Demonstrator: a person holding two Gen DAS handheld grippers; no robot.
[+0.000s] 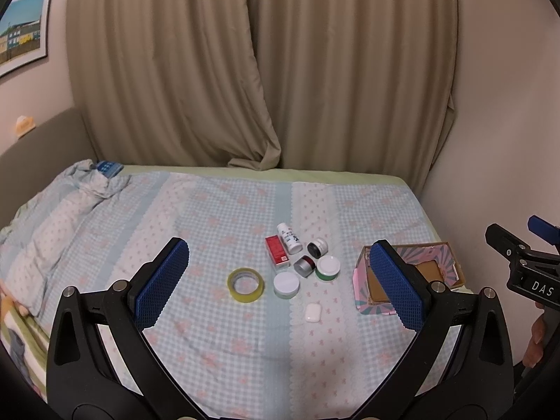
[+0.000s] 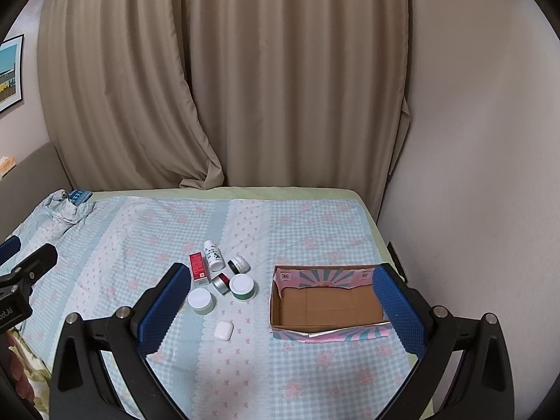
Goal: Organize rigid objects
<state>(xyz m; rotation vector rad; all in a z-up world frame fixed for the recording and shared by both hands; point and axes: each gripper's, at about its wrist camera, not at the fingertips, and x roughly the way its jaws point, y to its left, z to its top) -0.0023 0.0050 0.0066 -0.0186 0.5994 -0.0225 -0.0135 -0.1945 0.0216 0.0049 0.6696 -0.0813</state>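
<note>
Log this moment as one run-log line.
left tool: open, empty | right tool: open, empty | box: empty | items on bed: untouched

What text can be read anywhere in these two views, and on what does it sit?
"DAS": on the right claw's body.
"oot.AI", start cut off: on the left claw's body.
White bottle, red box, black-capped jar: print too small to read.

left claw [image 1: 280,280] spread wide, right claw [image 2: 281,306] spread wide
</note>
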